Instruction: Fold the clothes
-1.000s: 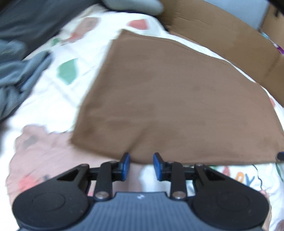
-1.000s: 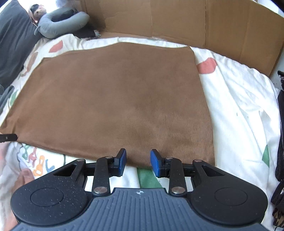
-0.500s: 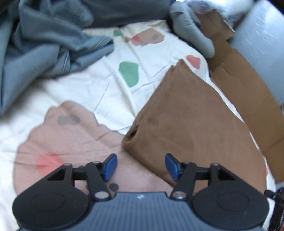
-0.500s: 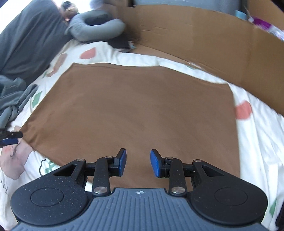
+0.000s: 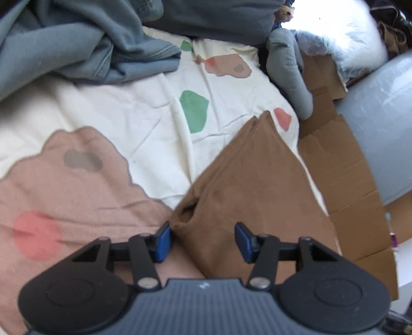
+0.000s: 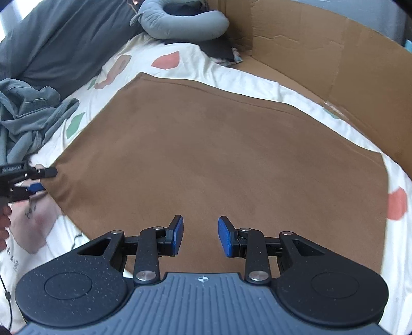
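A folded brown cloth (image 6: 219, 159) lies flat on the patterned bed sheet (image 5: 144, 121). In the left wrist view its near left corner (image 5: 206, 214) sits between the blue pads of my left gripper (image 5: 203, 241). Those jaws are closing, with the left pad at the fold's edge and the right pad clear of the cloth. The same gripper (image 6: 41, 180) shows at the cloth's left corner in the right wrist view, with a hand behind it. My right gripper (image 6: 202, 235) hovers open over the cloth's near part, nothing between its pads.
Crumpled grey-blue clothes (image 5: 77, 43) (image 6: 28, 116) lie to the left of the cloth. A grey neck pillow (image 6: 180, 23) and a dark pillow (image 6: 67, 38) sit at the head. A cardboard wall (image 6: 334, 77) runs along the far and right side.
My left gripper swung from the cloth's near edge round to its left corner, rolled, and its jaws stand wider. My right gripper moved from the near edge to above the cloth.
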The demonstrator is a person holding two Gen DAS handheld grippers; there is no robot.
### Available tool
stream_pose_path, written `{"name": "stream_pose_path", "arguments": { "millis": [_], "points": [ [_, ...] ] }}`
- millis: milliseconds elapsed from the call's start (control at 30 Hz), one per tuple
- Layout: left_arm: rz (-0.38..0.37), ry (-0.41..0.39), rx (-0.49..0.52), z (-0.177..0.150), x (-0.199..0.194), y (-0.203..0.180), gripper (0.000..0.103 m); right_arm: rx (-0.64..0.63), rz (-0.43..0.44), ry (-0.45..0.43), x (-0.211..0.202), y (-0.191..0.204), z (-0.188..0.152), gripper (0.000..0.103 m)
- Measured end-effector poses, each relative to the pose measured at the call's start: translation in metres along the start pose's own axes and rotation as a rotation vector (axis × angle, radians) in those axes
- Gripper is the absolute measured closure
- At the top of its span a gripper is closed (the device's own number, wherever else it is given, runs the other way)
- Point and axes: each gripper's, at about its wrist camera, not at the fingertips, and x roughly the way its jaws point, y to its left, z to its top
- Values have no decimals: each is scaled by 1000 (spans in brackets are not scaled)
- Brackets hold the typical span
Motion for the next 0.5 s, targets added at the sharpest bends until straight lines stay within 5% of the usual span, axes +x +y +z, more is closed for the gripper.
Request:
{"name": "stream_pose_path", "arguments": {
  "millis": [133,233,500],
  "points": [
    [-40,-10,-97,4,2,15,60,36,13,12,15,-2,15,65],
    [-43,-3,-136,8,2,21,89,26,12,15,26,-1,24,65],
    [-71,-3,-139,20,-10,17,94,80,-4,39,57,-1,25,77]
  ]
}}
